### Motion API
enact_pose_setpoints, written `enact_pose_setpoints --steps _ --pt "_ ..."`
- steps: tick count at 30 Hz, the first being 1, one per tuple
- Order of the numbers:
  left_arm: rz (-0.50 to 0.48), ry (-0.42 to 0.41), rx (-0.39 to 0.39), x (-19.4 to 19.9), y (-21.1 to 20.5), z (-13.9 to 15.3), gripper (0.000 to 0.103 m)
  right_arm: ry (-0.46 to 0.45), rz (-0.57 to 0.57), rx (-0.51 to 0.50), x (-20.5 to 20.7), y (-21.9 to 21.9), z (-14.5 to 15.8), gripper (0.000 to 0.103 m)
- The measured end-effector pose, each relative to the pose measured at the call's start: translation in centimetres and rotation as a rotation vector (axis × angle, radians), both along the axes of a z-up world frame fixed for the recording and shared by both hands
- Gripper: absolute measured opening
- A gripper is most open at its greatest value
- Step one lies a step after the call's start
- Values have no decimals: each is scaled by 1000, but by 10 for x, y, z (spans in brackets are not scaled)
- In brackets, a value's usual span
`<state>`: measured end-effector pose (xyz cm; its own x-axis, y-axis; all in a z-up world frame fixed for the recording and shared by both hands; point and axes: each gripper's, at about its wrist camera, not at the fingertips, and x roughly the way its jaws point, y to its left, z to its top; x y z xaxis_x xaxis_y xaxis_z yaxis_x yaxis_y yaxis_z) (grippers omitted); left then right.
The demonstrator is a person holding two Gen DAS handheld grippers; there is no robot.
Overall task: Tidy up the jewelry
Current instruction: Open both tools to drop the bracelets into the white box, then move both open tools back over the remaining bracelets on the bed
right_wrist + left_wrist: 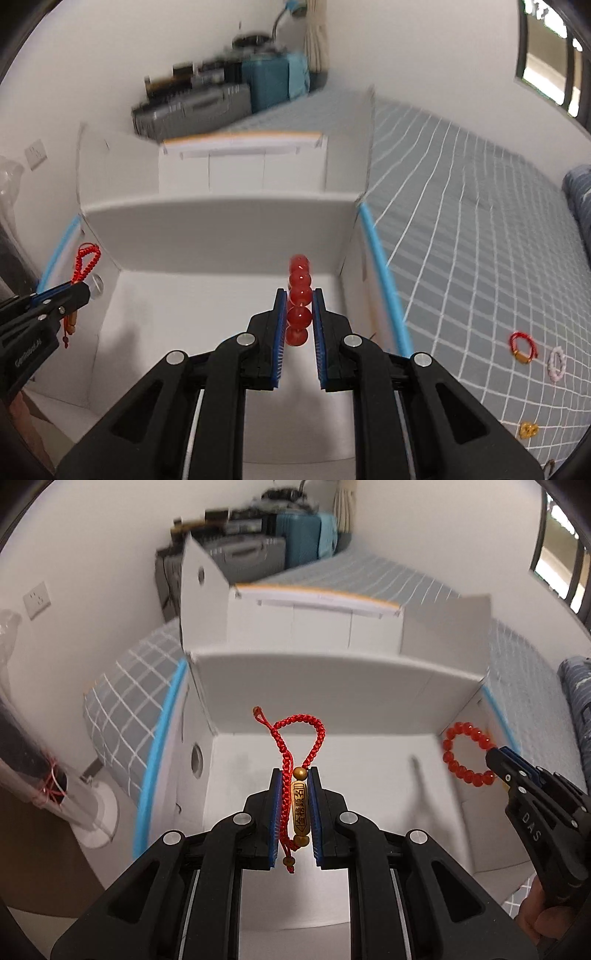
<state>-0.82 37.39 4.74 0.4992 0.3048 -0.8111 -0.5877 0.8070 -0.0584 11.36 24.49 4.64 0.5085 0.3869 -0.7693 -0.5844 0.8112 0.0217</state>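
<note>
Red bracelets: two gripped [295,760] [298,302], three loose [523,345].

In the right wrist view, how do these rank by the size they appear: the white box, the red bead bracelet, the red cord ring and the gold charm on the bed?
1. white box
2. red bead bracelet, though it is near the camera and edge-on
3. red cord ring
4. gold charm

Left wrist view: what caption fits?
Left gripper holds a red braided bracelet over a white box.
</note>
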Motion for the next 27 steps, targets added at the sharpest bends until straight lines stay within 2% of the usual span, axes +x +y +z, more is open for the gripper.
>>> enact_pose_setpoints --steps 4,10,13,15,16,17,18,19,21,23,27 --pt "16 51 -36 4 8 -12 13 132 -2 -41 15 9 -22 13" --pt "18 120 -94 11 15 -27 13 187 -10 -87 18 13 -33 13" --pt "4 140 -93 14 13 -32 14 215 -8 -114 18 15 -35 13" --pt "-2 139 -86 14 11 -31 19 234 -6 -126 17 14 -34 13" --pt "-1 141 -82 13 11 -31 22 238 -9 -125 17 13 -34 14" --pt "3 140 -80 13 11 -30 33 242 -10 -124 18 12 -33 22" --pt "9 131 -67 11 11 -28 46 243 -11 -128 18 12 -34 30" --pt "13 124 -52 10 10 -26 52 240 -16 -133 18 11 -33 47" --pt "22 110 -15 7 8 -21 67 245 -5 -127 19 11 -31 49" --pt "22 95 -15 6 8 -18 76 244 7 -122 17 11 -29 54" --pt "35 73 8 3 8 -12 83 213 15 -124 14 16 -21 67"
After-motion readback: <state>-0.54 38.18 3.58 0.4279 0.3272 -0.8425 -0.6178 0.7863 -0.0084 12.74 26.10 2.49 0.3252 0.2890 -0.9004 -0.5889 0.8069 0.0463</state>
